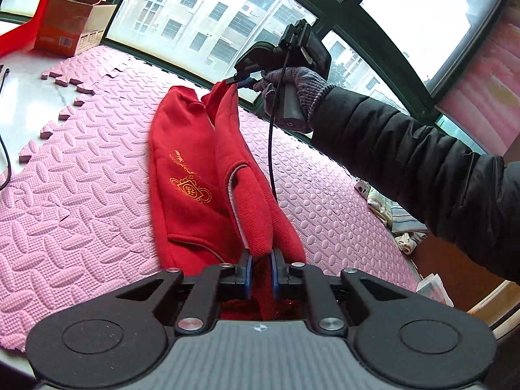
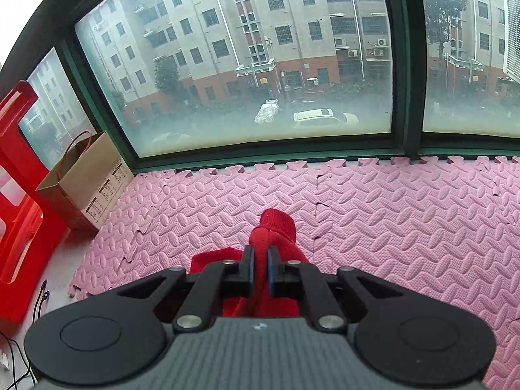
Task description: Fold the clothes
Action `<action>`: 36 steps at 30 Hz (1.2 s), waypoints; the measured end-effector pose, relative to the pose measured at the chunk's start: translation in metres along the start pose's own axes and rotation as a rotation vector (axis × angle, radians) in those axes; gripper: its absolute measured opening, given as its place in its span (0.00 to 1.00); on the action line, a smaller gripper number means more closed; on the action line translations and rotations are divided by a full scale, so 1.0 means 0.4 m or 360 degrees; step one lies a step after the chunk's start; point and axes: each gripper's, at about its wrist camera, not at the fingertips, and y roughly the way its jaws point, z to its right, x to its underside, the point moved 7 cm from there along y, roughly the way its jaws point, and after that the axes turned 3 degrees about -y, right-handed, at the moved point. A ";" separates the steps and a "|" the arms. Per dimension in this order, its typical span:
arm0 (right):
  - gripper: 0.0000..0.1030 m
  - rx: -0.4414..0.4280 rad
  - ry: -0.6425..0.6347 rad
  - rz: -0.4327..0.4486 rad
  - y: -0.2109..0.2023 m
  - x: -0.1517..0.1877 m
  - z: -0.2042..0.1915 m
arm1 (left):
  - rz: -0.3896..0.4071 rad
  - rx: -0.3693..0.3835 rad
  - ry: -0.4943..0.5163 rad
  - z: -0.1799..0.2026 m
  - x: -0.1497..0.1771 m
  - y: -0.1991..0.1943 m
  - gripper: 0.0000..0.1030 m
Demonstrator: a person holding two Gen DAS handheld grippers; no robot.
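Red garment, thick fleece-like knit with gold embroidery, lies half-lifted over the pink foam mat by the window. Left claw pinched tight on a gathered edge at the near end. Right claw likewise clamped on red cloth, a ribbed cuff poking out beyond its tips; seen from the left wrist, it holds the far end raised. Judgement: soft, floppy, light to middling in weight, not slippery, not fragile. It sags between grips, so hold at seams, cuffs or hem corners, where bunched layers give the pads purchase.
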 end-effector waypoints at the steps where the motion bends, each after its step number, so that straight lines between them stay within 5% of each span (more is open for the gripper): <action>1: 0.07 -0.0005 -0.0017 -0.0002 0.011 0.007 -0.026 | 0.0003 -0.0009 -0.0021 -0.011 0.003 -0.005 0.12; 8: 0.07 -0.0158 -0.0217 -0.0126 0.106 0.077 -0.198 | -0.0036 -0.0054 -0.0120 -0.065 0.040 -0.024 0.12; 14: 0.11 -0.0385 -0.0131 -0.0172 0.093 0.085 -0.204 | -0.0045 -0.0064 -0.0129 -0.071 0.055 -0.026 0.12; 20: 0.14 -0.0333 -0.0325 -0.0177 0.026 0.063 -0.167 | -0.0061 -0.0054 -0.0091 -0.070 0.051 -0.021 0.13; 32: 0.15 -0.0379 -0.0748 -0.0477 -0.048 0.231 -0.201 | -0.0062 -0.0122 -0.0049 -0.066 0.044 -0.032 0.18; 36: 0.16 -0.0390 -0.0804 -0.0516 -0.110 0.267 -0.169 | -0.0038 -0.0147 -0.0036 -0.064 0.027 -0.050 0.35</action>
